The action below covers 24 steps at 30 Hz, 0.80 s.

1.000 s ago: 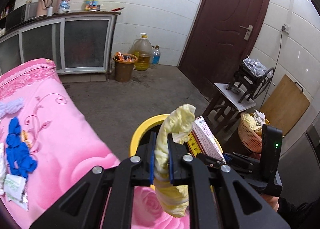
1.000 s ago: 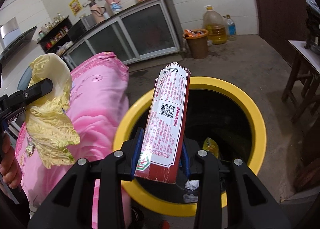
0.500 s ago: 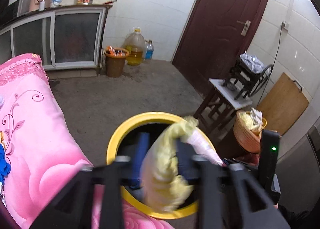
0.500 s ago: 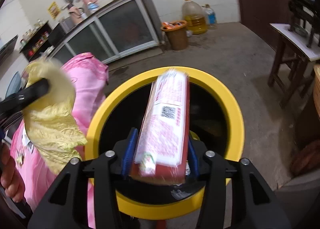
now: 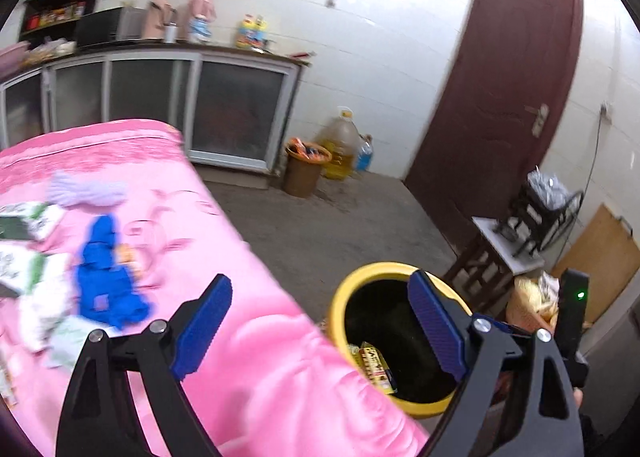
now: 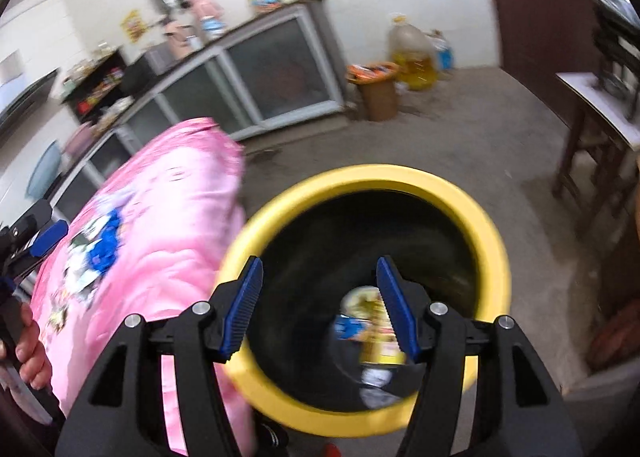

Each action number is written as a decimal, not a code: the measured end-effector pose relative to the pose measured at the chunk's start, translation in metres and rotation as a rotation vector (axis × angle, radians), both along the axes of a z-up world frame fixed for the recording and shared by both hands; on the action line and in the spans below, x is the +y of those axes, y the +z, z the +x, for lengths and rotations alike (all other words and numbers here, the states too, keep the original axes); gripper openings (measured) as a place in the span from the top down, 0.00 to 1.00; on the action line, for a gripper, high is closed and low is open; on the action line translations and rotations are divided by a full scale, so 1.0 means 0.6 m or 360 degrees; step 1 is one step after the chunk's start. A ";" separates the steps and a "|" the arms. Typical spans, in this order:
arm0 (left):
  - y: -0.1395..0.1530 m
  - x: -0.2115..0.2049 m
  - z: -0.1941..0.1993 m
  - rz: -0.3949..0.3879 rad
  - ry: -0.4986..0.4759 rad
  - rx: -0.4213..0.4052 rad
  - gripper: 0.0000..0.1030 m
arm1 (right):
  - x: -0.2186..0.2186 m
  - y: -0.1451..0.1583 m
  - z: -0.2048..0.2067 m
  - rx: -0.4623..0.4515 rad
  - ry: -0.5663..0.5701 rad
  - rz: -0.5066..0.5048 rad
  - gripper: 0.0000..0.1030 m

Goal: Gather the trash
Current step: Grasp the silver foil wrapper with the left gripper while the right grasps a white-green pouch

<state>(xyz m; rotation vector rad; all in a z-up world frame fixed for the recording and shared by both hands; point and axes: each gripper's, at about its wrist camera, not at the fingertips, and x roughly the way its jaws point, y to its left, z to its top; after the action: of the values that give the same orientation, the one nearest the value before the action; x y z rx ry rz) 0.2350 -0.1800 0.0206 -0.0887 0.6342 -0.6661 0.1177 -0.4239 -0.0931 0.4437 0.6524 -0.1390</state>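
The yellow-rimmed bin (image 5: 374, 267) stands on the floor beside the pink-covered table (image 5: 248, 357). My left gripper (image 5: 320, 281) is over the table's edge and the bin, its jaws opening wide with nothing between them. Over the bin's mouth (image 6: 380, 173) is my right gripper (image 6: 320, 262), its jaws also opening and holding nothing. Packets and a leaf (image 6: 372, 321) lie at the bottom of the bin, and a yellow packet (image 5: 374, 367) shows there too. On the table lie a blue scrap (image 5: 104, 269), white-green wrappers (image 5: 40, 277) and a lilac scrap (image 5: 84, 191).
A brown waste basket (image 5: 306, 169) and an oil jug (image 5: 340, 149) stand by the far wall, near a dark red door (image 5: 500, 97). A wooden stool (image 5: 500, 257) and a woven basket (image 5: 532, 305) stand right of the bin. Glass-fronted cabinets (image 5: 236, 113) line the back.
My left gripper opened, let go of the cabbage leaf and swung left toward the table. My right gripper opened and the red-and-white packet dropped into the bin.
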 end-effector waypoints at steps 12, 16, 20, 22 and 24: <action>0.034 0.300 -0.079 0.0375 0.0594 -0.0271 0.16 | 0.281 0.059 0.122 -0.0124 0.0676 -0.0158 0.45; -0.002 0.382 -0.069 0.0435 0.0758 -0.0155 0.16 | 0.369 0.062 0.150 -0.0114 0.0859 -0.0224 0.45; -0.032 0.434 -0.052 0.0423 0.0850 -0.0049 0.16 | 0.438 0.055 0.179 -0.0071 0.1009 -0.0266 0.45; -0.042 0.450 -0.044 0.0421 0.0868 -0.0023 0.16 | 0.464 0.051 0.192 -0.0047 0.1046 -0.0284 0.45; -0.054 0.458 -0.036 0.0441 0.0878 0.0003 0.16 | 0.481 0.048 0.200 -0.0033 0.1071 -0.0309 0.44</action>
<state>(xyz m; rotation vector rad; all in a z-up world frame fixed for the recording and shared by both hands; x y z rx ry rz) 0.2134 0.0947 -0.0117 -0.0042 0.6610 -0.0432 0.2378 -0.1355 -0.0644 0.0235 0.7292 0.4368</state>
